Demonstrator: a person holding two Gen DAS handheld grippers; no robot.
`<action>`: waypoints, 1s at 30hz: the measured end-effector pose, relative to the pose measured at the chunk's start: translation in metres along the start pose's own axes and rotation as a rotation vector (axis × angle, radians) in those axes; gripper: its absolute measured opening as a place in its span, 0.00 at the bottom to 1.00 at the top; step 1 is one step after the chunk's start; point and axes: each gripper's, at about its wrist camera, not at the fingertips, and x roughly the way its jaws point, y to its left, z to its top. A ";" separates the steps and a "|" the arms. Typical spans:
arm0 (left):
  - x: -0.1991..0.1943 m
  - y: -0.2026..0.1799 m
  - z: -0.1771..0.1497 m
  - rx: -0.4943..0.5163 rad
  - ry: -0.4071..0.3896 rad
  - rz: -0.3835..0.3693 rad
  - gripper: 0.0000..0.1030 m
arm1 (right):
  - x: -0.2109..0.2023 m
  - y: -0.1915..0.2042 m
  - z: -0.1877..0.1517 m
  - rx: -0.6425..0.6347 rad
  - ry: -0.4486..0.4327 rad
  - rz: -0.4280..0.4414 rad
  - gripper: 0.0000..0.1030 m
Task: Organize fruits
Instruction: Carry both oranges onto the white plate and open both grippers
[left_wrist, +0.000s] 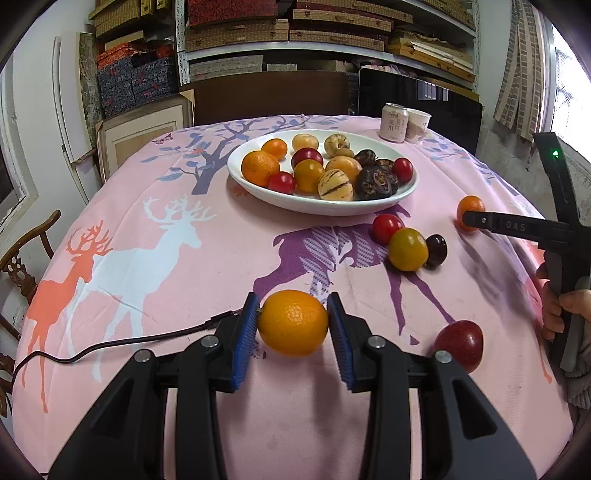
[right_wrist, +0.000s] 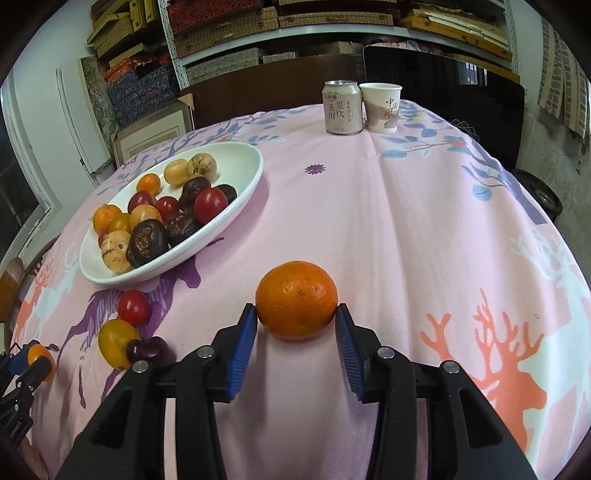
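Note:
My left gripper (left_wrist: 293, 301) is shut on a yellow-orange citrus fruit (left_wrist: 293, 325), with a blue pad pressing each side, low over the pink cloth. My right gripper (right_wrist: 296, 308) is shut on an orange mandarin (right_wrist: 296, 295) that touches the cloth. The left wrist view shows that gripper (left_wrist: 467, 218) and mandarin (left_wrist: 471, 205) at the right. A white oval plate (left_wrist: 321, 208) behind holds several fruits: mandarins, red tomatoes, striped pale fruits and dark wrinkled ones. Loose between the grippers lie a red tomato (left_wrist: 386, 228), a yellow fruit (left_wrist: 407, 249) and a dark fruit (left_wrist: 436, 250).
A red fruit (left_wrist: 460, 345) lies right of my left gripper. A drink can (right_wrist: 342, 107) and a paper cup (right_wrist: 381, 107) stand at the table's far edge. A black cable (left_wrist: 110, 345) runs across the cloth at the left. A person's hand (left_wrist: 554, 314) grips the right handle.

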 end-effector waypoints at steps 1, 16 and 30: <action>0.000 0.000 0.000 0.000 -0.001 0.002 0.36 | 0.000 0.000 -0.001 -0.003 0.004 0.004 0.42; 0.006 -0.007 0.060 0.073 -0.126 0.101 0.36 | -0.029 0.022 0.040 0.026 -0.072 0.172 0.41; 0.090 0.013 0.129 -0.022 -0.061 0.082 0.36 | 0.039 0.085 0.109 -0.044 -0.044 0.175 0.43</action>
